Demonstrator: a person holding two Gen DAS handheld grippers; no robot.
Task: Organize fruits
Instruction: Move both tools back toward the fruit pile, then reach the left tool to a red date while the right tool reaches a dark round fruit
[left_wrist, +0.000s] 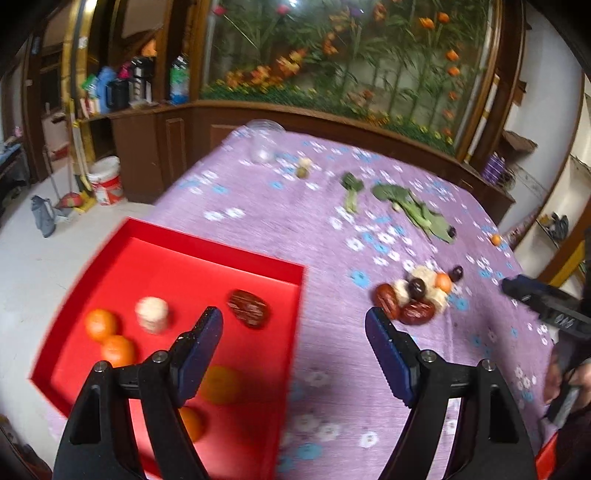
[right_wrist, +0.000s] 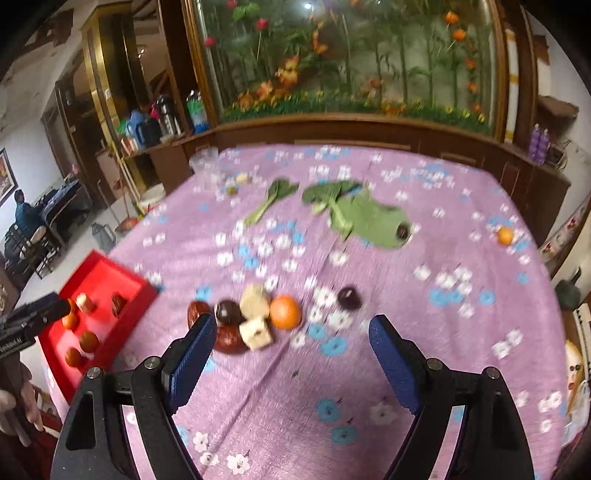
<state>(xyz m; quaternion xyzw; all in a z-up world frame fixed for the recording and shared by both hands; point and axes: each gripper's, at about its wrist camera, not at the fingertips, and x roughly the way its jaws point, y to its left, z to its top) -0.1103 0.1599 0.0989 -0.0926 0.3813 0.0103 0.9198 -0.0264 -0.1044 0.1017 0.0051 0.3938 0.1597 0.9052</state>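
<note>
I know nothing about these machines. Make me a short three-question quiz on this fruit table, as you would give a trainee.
1. True or false: the red tray is empty.
2. Which lies alone near the table's far right edge? A) a small orange B) a banana C) an apple
3. Fill in: the left gripper and right gripper each hold ____.

Key:
1. False. It holds oranges, a red date and a pale round piece.
2. A
3. Nothing. Both are open; the fruit pile lies untouched on the purple cloth.
</note>
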